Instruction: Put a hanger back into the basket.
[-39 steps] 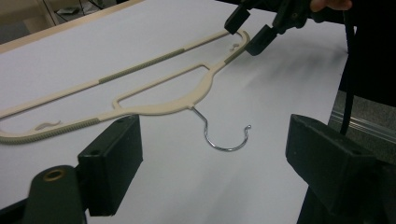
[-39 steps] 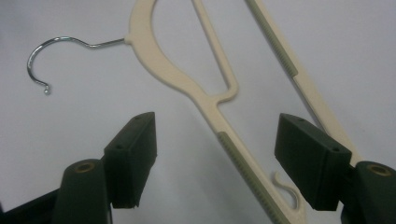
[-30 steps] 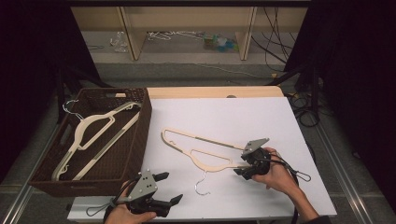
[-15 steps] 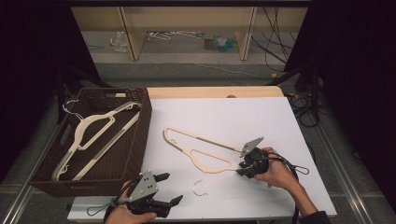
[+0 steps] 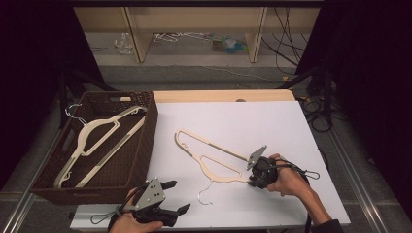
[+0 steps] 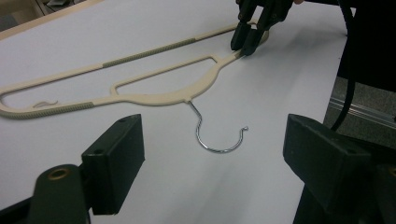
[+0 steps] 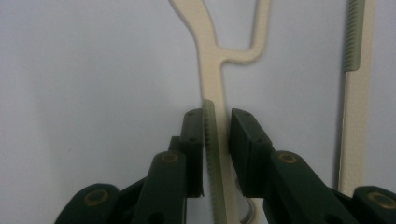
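Right tongs (image 5: 253, 180) just closed onto hanger (image 5: 214, 160) on white tabletop (image 5: 272, 126); left tongs (image 5: 177, 196) wide

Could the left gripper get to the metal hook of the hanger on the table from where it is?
Probably yes. The left gripper has its jaws open, and the hook of the hanger lies on bare white table just ahead, nothing between. The right gripper grips the hanger's far arm, away from the hook.
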